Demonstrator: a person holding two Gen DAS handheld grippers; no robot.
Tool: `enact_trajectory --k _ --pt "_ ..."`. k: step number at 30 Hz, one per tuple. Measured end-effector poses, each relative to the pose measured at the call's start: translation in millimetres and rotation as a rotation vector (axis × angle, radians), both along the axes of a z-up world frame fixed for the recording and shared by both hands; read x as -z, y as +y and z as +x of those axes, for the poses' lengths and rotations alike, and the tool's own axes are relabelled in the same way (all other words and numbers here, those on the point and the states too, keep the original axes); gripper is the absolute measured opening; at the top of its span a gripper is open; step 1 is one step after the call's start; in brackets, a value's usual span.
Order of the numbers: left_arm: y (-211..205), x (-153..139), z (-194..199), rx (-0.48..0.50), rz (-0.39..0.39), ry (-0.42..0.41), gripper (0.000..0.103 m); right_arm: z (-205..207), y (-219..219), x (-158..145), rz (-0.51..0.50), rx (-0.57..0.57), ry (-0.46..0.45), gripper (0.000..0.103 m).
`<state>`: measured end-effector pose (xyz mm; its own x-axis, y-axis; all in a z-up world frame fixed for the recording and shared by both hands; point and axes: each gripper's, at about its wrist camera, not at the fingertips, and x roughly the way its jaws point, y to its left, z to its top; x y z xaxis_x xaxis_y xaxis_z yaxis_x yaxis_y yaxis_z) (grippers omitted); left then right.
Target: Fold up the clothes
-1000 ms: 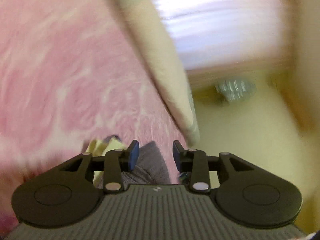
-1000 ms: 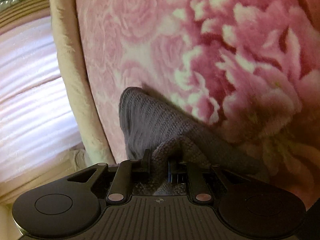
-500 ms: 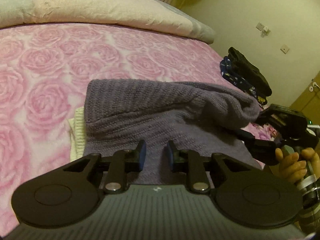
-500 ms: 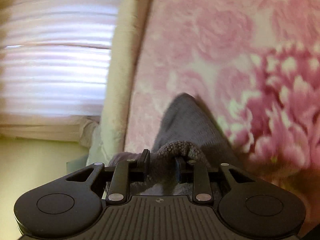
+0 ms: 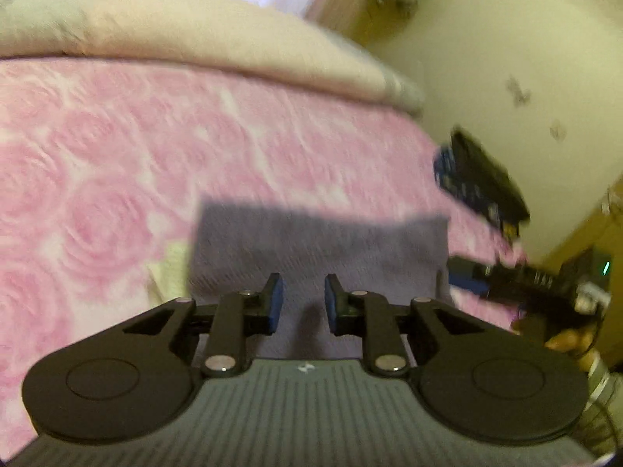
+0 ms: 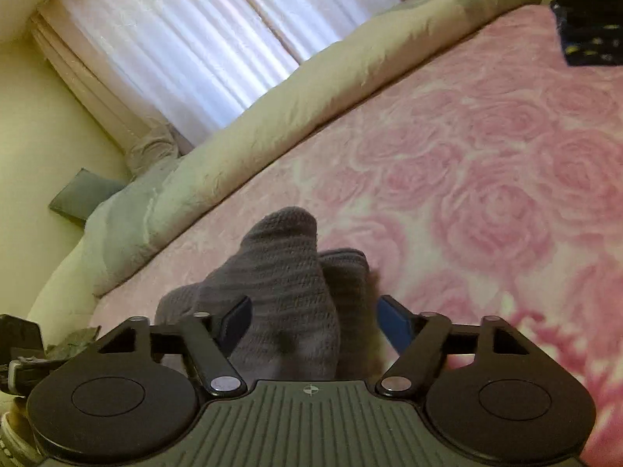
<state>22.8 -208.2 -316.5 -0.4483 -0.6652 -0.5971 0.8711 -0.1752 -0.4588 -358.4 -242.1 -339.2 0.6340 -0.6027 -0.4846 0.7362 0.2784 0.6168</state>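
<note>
A folded grey-purple knit sweater [image 5: 319, 245] lies on the pink rose bedspread [image 5: 117, 163], over a pale yellow garment [image 5: 171, 268] whose edge shows at its left. My left gripper [image 5: 300, 303] hovers over the sweater's near edge, jaws slightly apart and holding nothing. My right gripper [image 6: 311, 323] is open, its jaws wide on either side of the sweater's bunched end [image 6: 288, 272]; it also shows in the left wrist view [image 5: 467, 276] at the sweater's right edge.
A cream duvet [image 6: 272, 116] runs along the far side of the bed under a curtained window [image 6: 187, 39]. A dark folded pile [image 5: 483, 179] sits at the bed's far right corner, also visible in the right wrist view [image 6: 584, 19]. A yellow wall [image 5: 506, 58] lies beyond.
My right gripper has opened and let go of the sweater's end. The sweater now lies flatter on the bed. My left gripper has drawn back slightly over its near edge.
</note>
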Motion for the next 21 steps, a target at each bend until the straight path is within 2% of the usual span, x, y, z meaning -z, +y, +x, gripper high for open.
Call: enact_trajectory --k 3,6,8,9,11,12,13,15,17,21 --pt "-1.7 -8.6 23.4 -0.082 -0.043 0.021 0.031 1.4 -9.7 -0.4 -0.010 -0.027 -0.006 0.074" --pt "-17.9 3.8 34.3 -0.090 0.018 -0.001 0.037 15.0 -16.0 7.0 0.001 -0.045 -0.010 0.074" --pt "-27.4 19.5 33.9 -0.057 0.073 0.051 0.037 18.8 -21.7 11.5 0.017 -0.047 -0.018 0.062" --pt "-32.0 27.2 33.7 -0.042 0.100 0.076 0.038 20.6 -26.9 15.2 0.028 -0.049 -0.024 0.051" --pt "-34.0 37.0 33.8 -0.063 0.098 0.116 0.033 20.2 -28.8 18.0 0.057 -0.035 -0.035 0.044" --pt "-33.2 38.2 36.4 -0.075 0.080 0.131 0.018 18.9 -28.5 19.1 0.075 -0.026 -0.042 0.033" --pt "-32.3 39.5 38.9 -0.088 0.061 0.147 0.014 17.6 -28.2 20.2 0.092 -0.017 -0.049 0.026" --pt "-29.7 39.4 45.4 -0.117 0.027 0.181 0.011 14.9 -27.7 22.4 0.128 0.002 -0.064 0.019" --pt "-25.6 33.0 51.1 -0.142 -0.017 0.196 0.011 13.4 -28.3 16.8 0.115 0.020 -0.071 0.016" --pt "-20.6 13.0 41.4 -0.136 -0.120 0.123 0.011 10.7 -29.7 4.2 0.080 0.055 -0.085 0.012"
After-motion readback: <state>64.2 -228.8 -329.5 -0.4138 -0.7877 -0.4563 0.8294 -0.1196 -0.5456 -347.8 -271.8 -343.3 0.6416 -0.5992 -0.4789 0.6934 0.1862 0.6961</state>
